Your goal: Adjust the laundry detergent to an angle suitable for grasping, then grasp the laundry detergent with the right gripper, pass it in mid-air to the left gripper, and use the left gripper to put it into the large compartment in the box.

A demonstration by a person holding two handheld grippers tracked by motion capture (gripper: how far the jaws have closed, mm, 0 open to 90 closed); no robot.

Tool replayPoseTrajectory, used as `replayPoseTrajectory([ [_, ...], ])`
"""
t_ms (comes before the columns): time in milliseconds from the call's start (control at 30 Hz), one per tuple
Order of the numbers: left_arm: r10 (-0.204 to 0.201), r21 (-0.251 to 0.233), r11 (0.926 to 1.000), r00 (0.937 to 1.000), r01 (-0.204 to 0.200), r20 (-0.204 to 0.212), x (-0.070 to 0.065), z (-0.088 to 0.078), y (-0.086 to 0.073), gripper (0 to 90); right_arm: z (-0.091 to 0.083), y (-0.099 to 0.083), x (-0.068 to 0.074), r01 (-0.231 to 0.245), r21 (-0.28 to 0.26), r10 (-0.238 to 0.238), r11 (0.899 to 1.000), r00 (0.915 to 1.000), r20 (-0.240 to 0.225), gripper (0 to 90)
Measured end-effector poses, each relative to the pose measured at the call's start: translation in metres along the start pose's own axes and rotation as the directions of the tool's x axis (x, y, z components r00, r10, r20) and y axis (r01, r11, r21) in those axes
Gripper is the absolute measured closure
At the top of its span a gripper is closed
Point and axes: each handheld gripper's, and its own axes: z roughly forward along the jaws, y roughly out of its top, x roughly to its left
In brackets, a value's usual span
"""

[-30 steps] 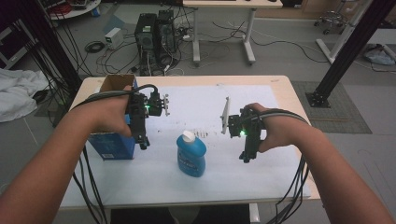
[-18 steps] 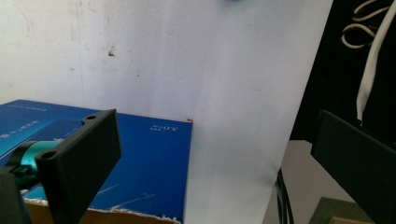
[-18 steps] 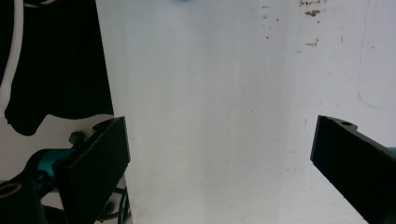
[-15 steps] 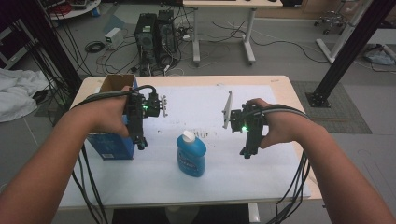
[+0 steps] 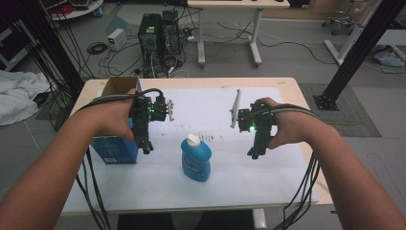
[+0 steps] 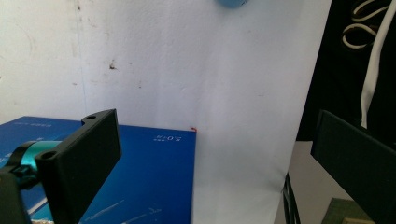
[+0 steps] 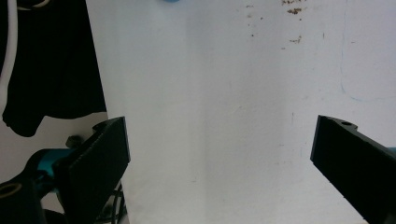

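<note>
Above the table (image 5: 287, 86) your left gripper (image 5: 146, 147) and right gripper (image 5: 254, 154) point down, jaws apart and empty, flanking the bottle (image 5: 196, 158); the box (image 5: 115, 148) sits left.

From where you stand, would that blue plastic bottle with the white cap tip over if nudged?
The blue plastic bottle with the white cap stands upright on the white table cover, taller than it is wide, so a nudge near the cap would probably topple it. Its smooth sides look slippery. It likely holds liquid, so it may be heavyish.
</note>
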Motion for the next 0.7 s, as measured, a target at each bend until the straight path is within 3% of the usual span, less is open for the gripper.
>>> replayPoseTrajectory([
  [700, 0.0, -0.006, 1.0, 0.9998, 0.0, 0.019, 0.0048, 0.0078, 0.001, 1.8, 0.0054, 0.0001, 0.0006, -0.022, 0.024, 0.022, 0.999, 0.9996, 0.017, 3.7],
])
